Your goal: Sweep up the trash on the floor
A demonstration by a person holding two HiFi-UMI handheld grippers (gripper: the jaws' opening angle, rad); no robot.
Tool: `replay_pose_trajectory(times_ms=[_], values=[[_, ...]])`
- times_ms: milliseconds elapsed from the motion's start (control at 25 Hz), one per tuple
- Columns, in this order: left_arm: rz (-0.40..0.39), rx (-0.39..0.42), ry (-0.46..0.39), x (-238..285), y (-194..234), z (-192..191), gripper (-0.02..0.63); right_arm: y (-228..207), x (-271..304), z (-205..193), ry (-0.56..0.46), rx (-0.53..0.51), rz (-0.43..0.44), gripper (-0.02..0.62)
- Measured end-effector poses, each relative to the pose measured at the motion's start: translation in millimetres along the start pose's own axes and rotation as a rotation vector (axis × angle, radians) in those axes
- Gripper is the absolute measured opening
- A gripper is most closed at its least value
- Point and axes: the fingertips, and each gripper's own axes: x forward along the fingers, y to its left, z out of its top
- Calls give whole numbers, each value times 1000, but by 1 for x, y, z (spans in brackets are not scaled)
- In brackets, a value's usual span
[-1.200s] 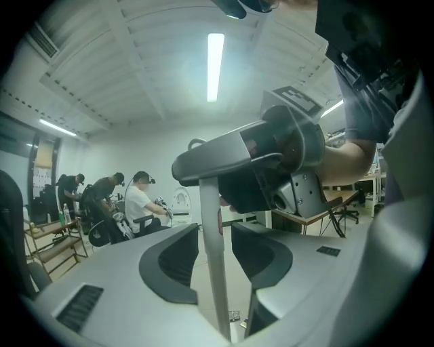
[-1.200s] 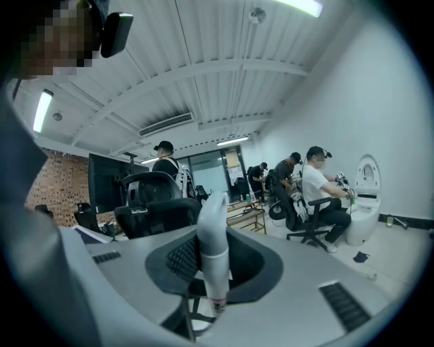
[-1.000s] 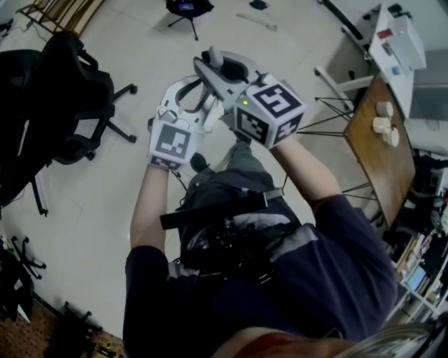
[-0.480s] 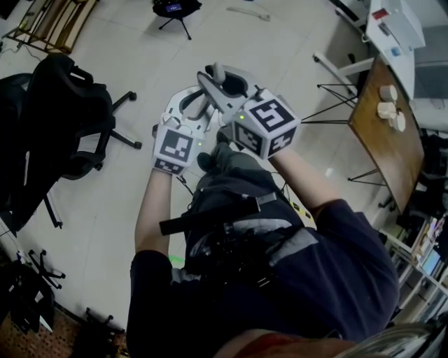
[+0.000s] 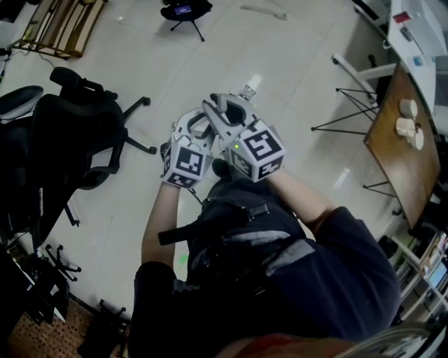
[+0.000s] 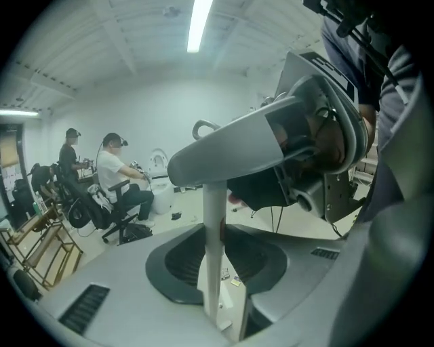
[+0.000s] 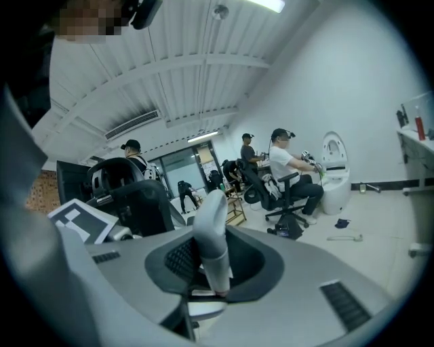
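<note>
In the head view both grippers are held close together in front of the person, above the pale floor. My left gripper (image 5: 194, 123) is shut on a thin white handle (image 6: 215, 223), which stands upright between its pads; these jaws have just been closing on it. My right gripper (image 5: 227, 106) sits just above and to the right, shut on the handle's rounded top end (image 7: 211, 227), its jaws having eased slightly wider. The lower end of the handle is hidden. A small crumpled piece of trash (image 5: 246, 89) lies on the floor just beyond the grippers.
A black office chair (image 5: 77, 133) stands at the left. At the right is a brown table (image 5: 392, 168) on thin legs, with white items on it. A black tripod (image 5: 185, 10) stands at the top, a wooden rack (image 5: 63, 24) at the top left. People (image 7: 291, 176) sit on chairs across the room.
Both grippers have sunk together toward the floor with the handle and now look smaller and lower in the head view. The trash beyond them has come into sight.
</note>
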Motion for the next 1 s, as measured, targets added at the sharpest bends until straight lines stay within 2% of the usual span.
replay_pose_trajectory(times_ms=[160, 320, 520, 640, 760, 880, 1000], values=[[5, -5, 70, 22, 9, -19, 91, -19, 16, -19, 8, 31, 4, 100], [24, -46, 94, 39, 32, -36, 91, -32, 45, -32, 15, 38, 11, 106], [-33, -74, 86, 49, 37, -63, 91, -36, 64, -56, 17, 16, -34, 107], [-73, -72, 49, 51, 46, -68, 91, -40, 74, -59, -7, 24, -93, 104], [-129, -32, 51, 50, 50, -76, 91, -42, 79, -63, -47, 44, -157, 100], [-213, -8, 50, 54, 43, -76, 91, -50, 70, -61, -98, 33, -284, 94], [-252, -8, 29, 66, 35, -70, 92, -66, 60, -60, -119, 32, -379, 89]])
